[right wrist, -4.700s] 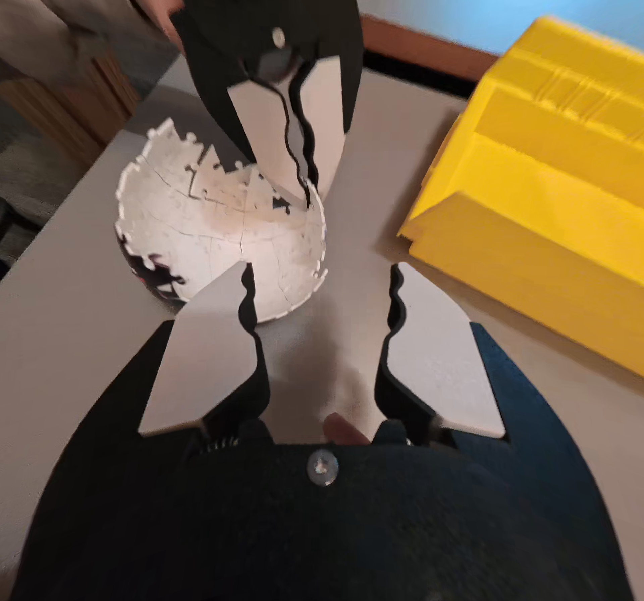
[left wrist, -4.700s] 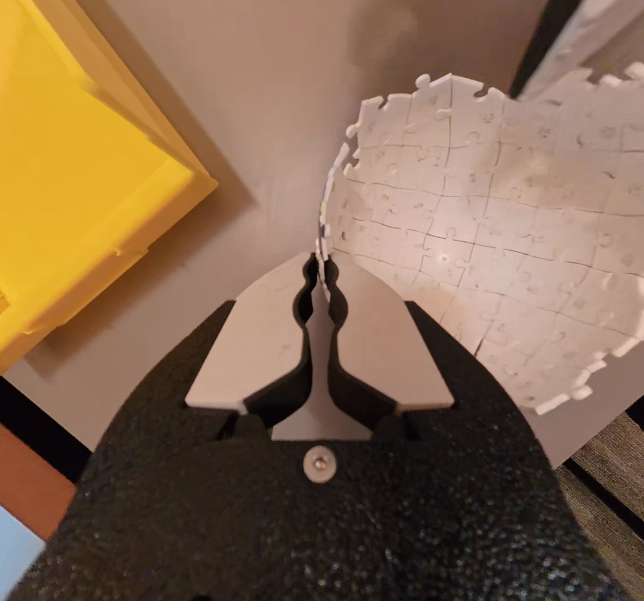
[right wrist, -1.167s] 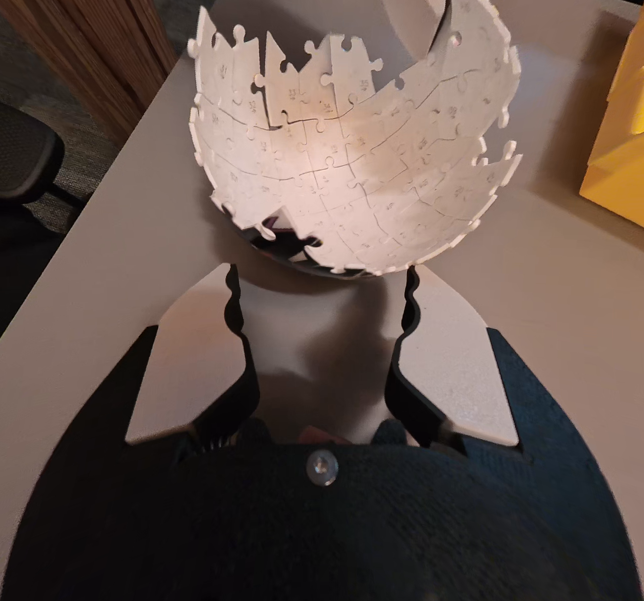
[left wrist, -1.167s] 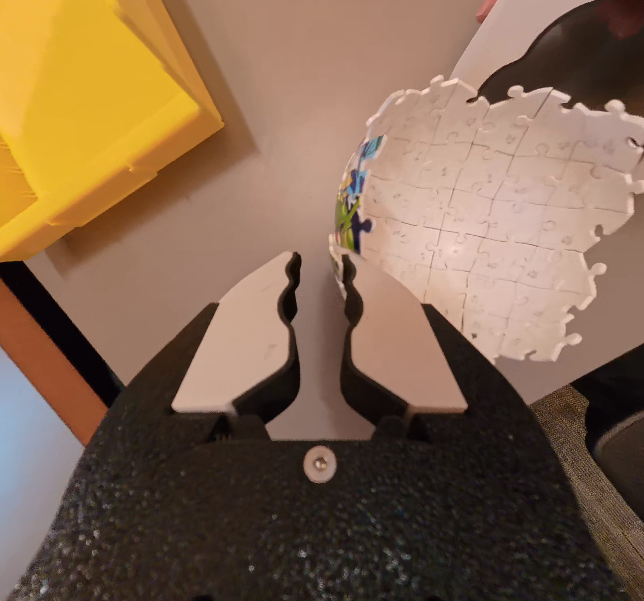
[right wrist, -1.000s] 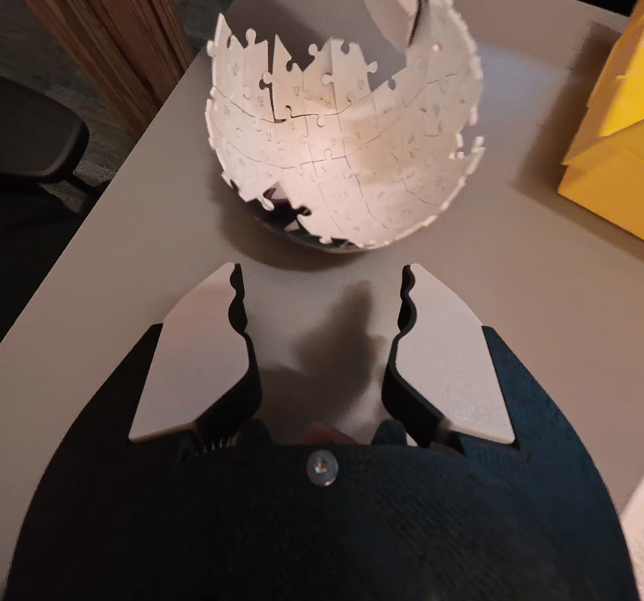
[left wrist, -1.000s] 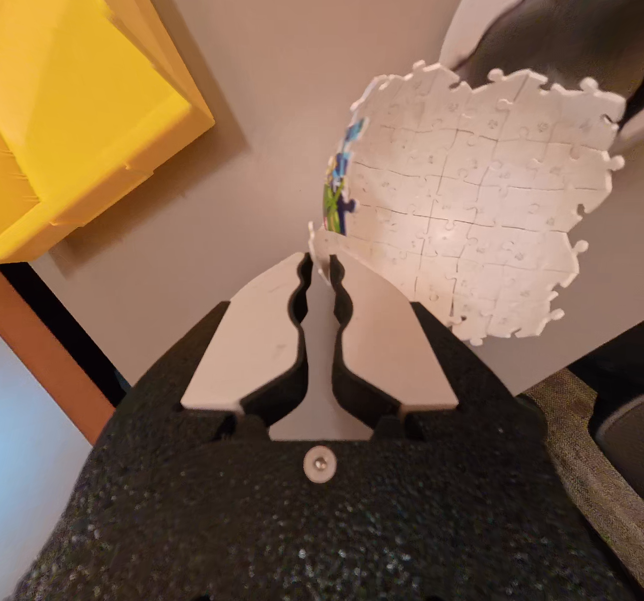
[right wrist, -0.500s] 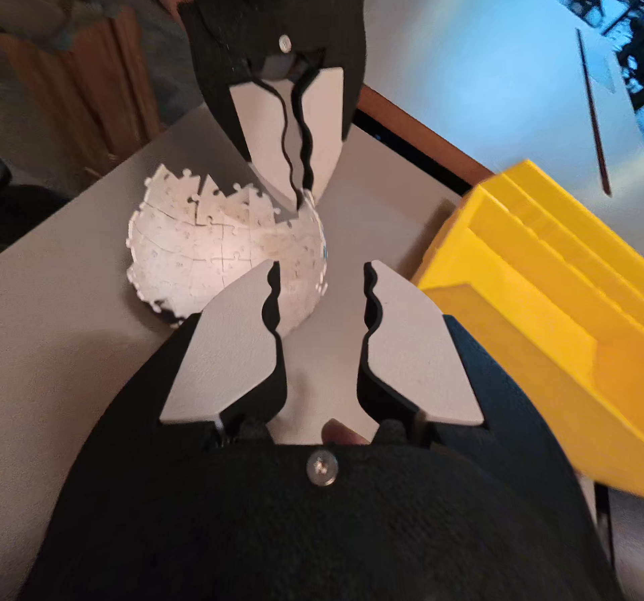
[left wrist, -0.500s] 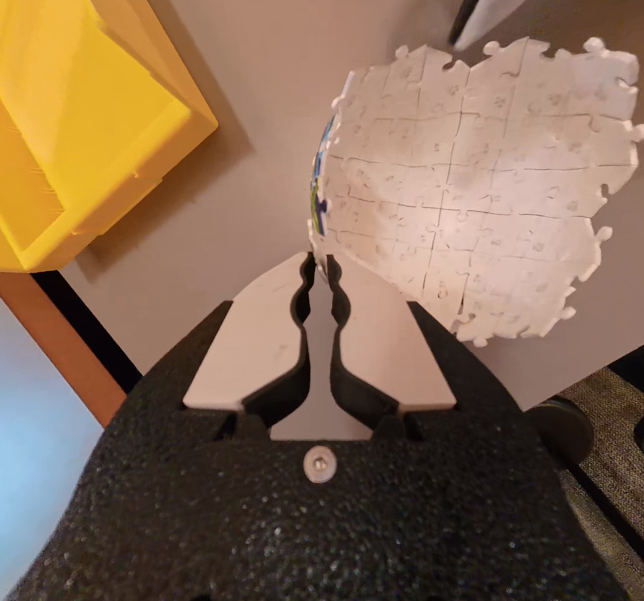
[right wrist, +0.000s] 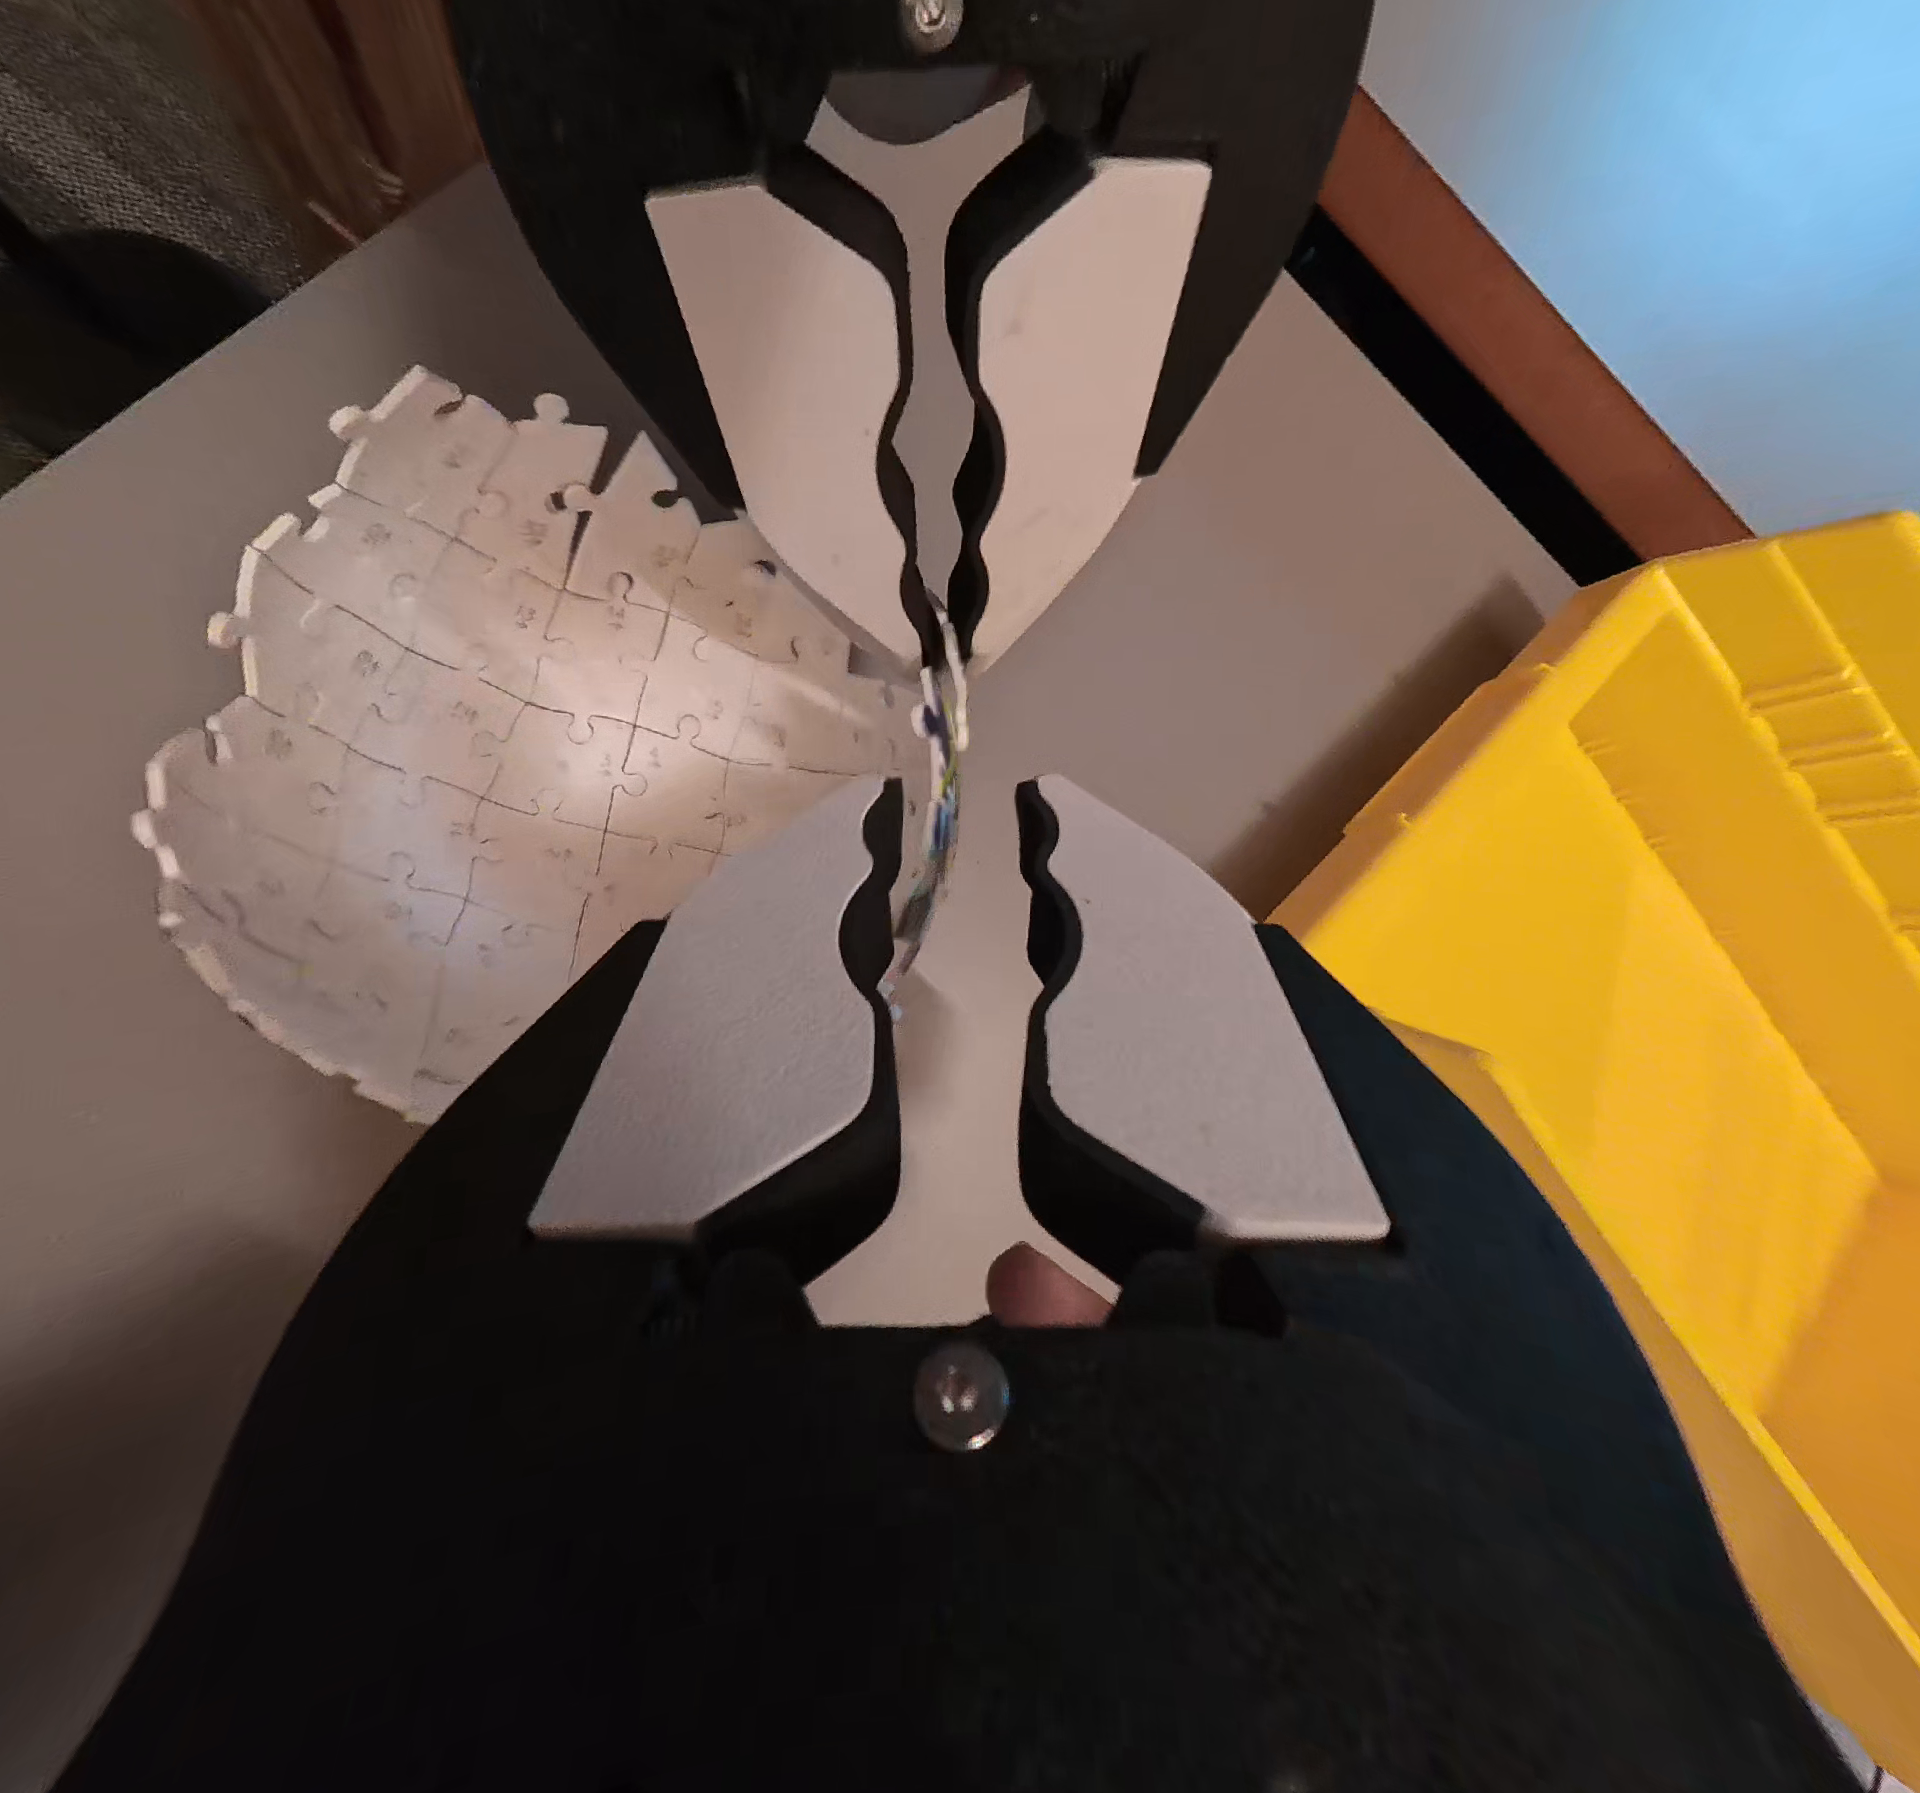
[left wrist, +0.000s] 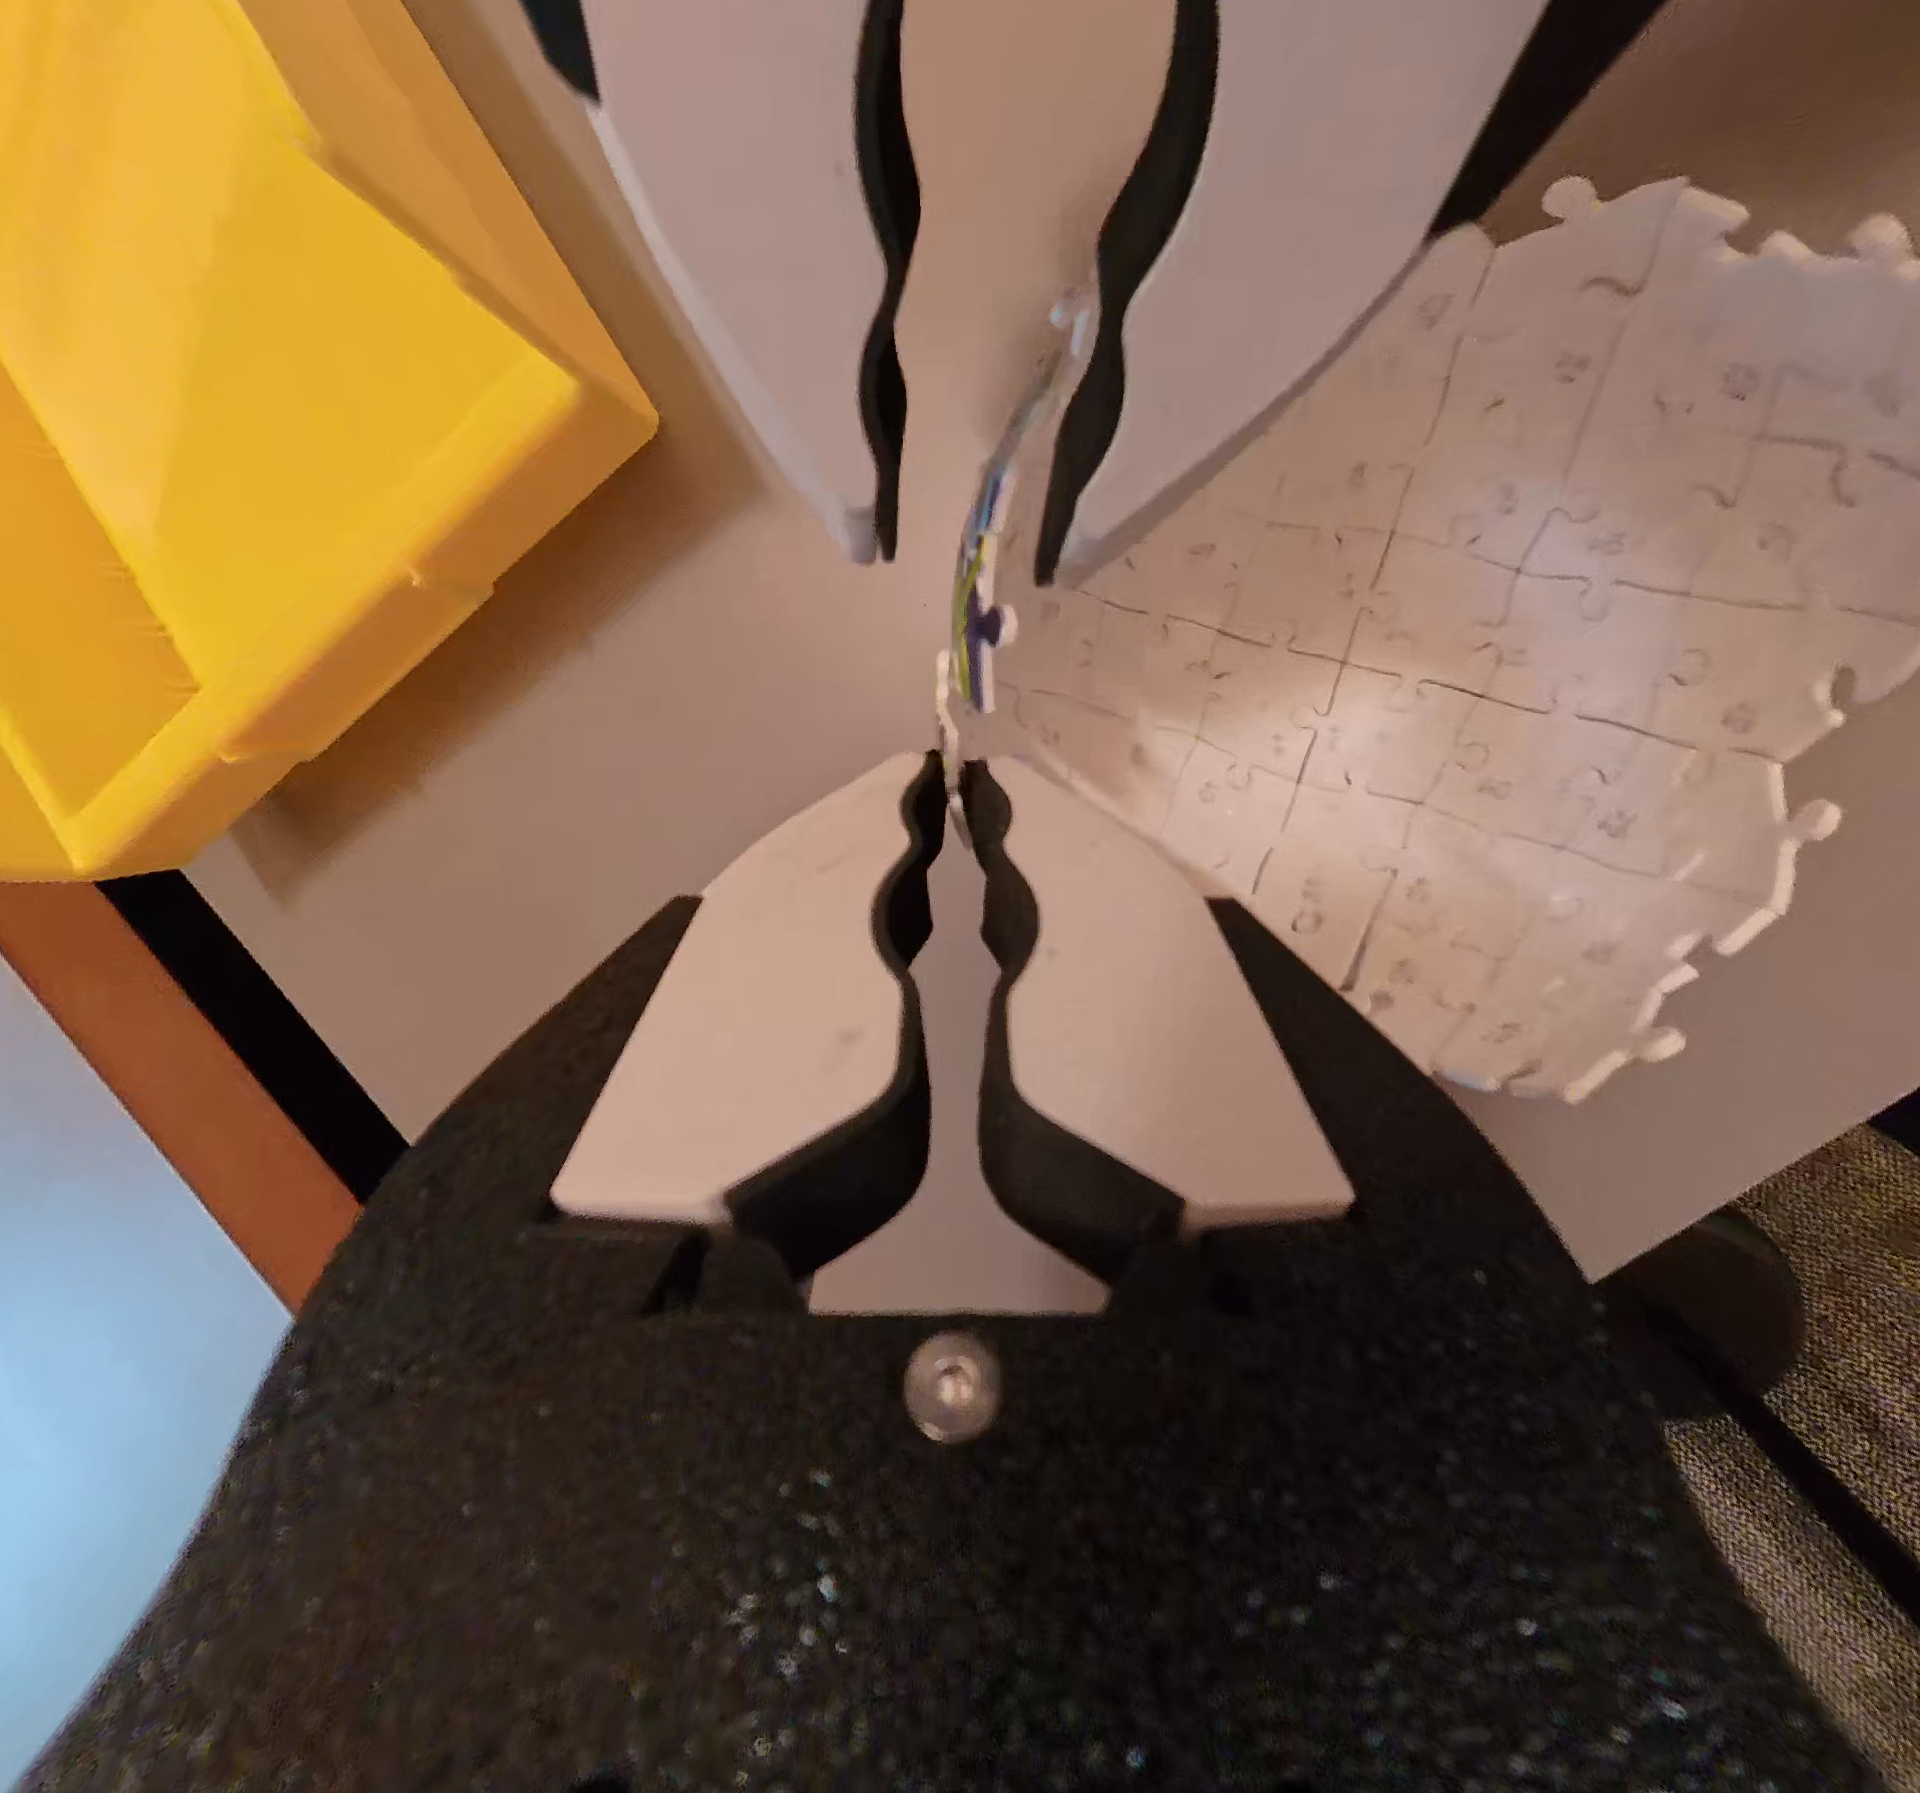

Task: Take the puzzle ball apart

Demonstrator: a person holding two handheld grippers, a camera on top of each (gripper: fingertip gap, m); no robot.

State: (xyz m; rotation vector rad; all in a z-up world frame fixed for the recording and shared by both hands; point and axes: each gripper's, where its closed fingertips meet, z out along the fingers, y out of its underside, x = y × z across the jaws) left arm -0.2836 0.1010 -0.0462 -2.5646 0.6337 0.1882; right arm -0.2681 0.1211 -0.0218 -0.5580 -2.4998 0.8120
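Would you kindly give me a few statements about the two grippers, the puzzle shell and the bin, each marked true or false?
1. The left gripper is shut on the rim of the puzzle ball shell. True.
2. The right gripper is clamped shut on the shell. False: its jaws stand apart on either side of the rim, not yet closed.
3. The shell shows its white inner side to both cameras. True.
4. The yellow bin holds loose puzzle pieces. False: no pieces show in the part of it in view.
5. The puzzle ball is whole. False: only an open part-shell with a jagged edge remains.
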